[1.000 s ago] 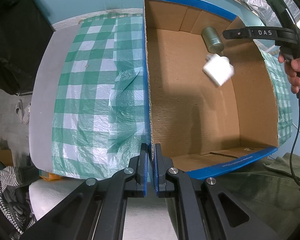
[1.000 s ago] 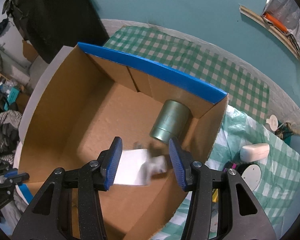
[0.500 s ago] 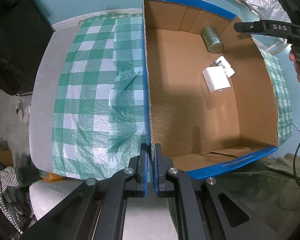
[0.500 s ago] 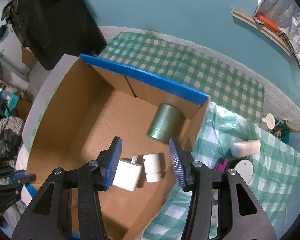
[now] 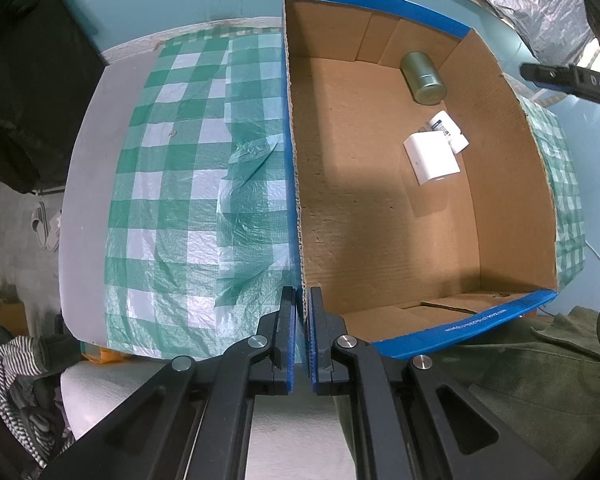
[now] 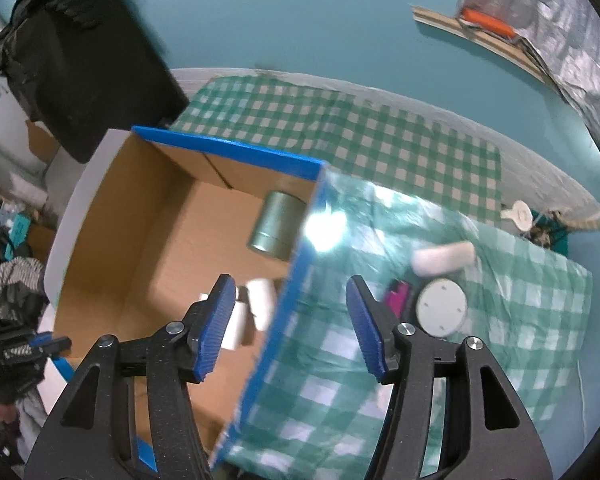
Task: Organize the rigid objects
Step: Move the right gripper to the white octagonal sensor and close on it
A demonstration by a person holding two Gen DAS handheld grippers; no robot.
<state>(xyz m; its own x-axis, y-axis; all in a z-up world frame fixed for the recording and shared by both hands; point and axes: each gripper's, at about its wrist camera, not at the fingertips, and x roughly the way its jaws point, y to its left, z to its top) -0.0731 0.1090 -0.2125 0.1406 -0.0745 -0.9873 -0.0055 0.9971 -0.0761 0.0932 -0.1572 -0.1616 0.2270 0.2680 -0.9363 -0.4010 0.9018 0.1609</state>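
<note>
An open cardboard box (image 5: 384, 240) (image 6: 132, 216) with blue-taped rims stands on a green checked cloth. On its floor lie a metal can (image 5: 423, 78) (image 6: 278, 224), a white block (image 5: 432, 158) (image 6: 234, 326) and a small white bottle (image 5: 448, 130) (image 6: 262, 306). My left gripper (image 5: 302, 340) is shut on the box's near-left wall edge. My right gripper (image 6: 290, 322) hangs above the box's right rim, its jaws opening with nothing between them; one of its fingers (image 5: 568, 78) shows in the left wrist view. On the cloth to the right lie a white soap-like bar (image 6: 444, 258), a white round disc (image 6: 440, 306) and a magenta item (image 6: 398, 298).
The cloth (image 5: 188, 184) covers a grey table whose edge (image 5: 76, 208) drops off at the left. A white round tag (image 6: 520, 214) lies near the table's far right edge. An olive sleeve (image 5: 520, 364) lies by the box's near corner. The teal floor surrounds the table.
The white block dropped from my right gripper and came to rest on the box floor beside the bottle. My right gripper then rose, shifted right over the box rim and widened.
</note>
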